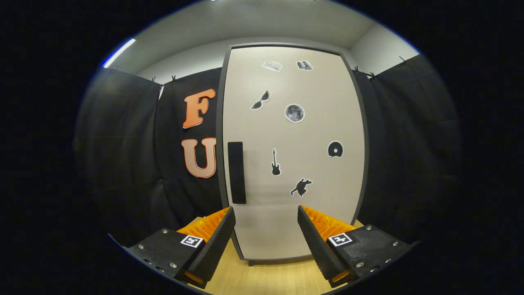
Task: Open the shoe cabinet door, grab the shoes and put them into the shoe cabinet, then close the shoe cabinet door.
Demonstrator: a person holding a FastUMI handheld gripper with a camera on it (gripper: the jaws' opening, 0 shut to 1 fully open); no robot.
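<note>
Cabinet door [292, 151] shut — jaws [266, 235] spread wide, holding nothing, facing it.

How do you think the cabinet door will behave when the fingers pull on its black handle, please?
The door looks like a flat, rigid panel, so it should swing stiffly rather than flex. Its tall, narrow handle sits near one edge, so it probably hinges on the opposite side. The open gripper is short of it; the handle looks flush, so the fingers may slip.
</note>
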